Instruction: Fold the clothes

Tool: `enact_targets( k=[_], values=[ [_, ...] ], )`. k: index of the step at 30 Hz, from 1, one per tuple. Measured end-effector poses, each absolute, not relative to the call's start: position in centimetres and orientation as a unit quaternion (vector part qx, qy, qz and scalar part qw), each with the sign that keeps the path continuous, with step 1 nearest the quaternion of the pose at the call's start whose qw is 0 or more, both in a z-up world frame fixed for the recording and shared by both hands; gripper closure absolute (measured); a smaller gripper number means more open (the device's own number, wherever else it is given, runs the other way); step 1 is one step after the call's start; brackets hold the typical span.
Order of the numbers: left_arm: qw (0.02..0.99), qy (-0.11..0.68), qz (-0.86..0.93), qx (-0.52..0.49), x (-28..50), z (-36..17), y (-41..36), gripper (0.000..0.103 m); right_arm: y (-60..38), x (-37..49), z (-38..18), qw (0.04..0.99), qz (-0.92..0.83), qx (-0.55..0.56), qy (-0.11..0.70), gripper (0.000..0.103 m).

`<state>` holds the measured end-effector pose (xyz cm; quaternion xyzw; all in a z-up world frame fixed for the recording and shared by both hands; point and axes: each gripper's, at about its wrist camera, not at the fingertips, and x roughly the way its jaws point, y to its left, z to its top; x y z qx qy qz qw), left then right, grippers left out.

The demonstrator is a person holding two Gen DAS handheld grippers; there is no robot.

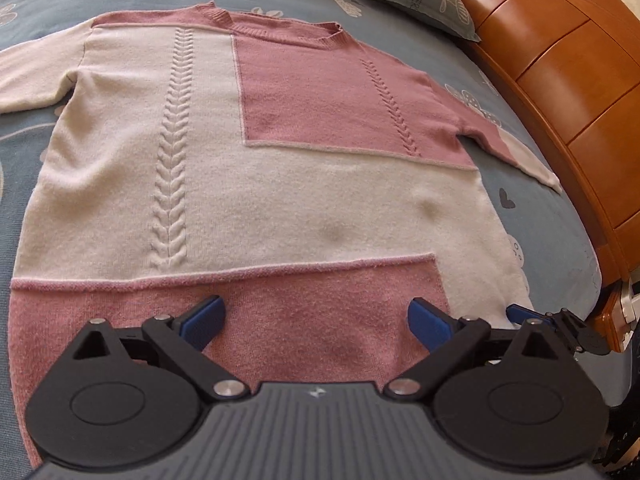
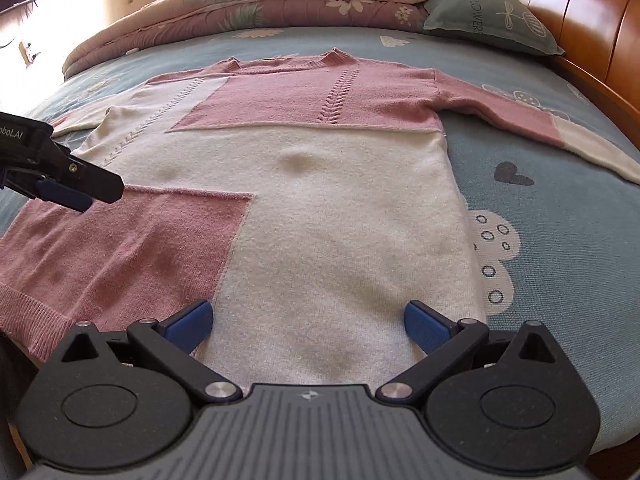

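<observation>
A knitted sweater in pink and cream blocks lies flat, front up, on the bed, neck at the far end and both sleeves spread out. My left gripper is open just above the pink panel at the near hem. In the right wrist view the left gripper shows from the side over that pink panel's far left corner. My right gripper is open above the sweater, over its cream part near the hem, with nothing between the fingers. From the left wrist view the right gripper sits at the sweater's right hem corner.
The blue patterned sheet covers the bed around the sweater. A wooden headboard runs along the right side. A grey-green pillow and a folded floral quilt lie at the far end.
</observation>
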<state>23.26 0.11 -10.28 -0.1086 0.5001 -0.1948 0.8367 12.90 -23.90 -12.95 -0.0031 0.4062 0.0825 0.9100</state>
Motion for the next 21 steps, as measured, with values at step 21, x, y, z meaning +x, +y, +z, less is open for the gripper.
enact_targets(
  k=[21],
  values=[
    [0.865, 0.467, -0.166, -0.078, 22.9, -6.1, -0.3, 0.003, -23.8, 12.9, -12.8, 0.912, 0.085, -0.010, 0.401, 0.000]
  ],
)
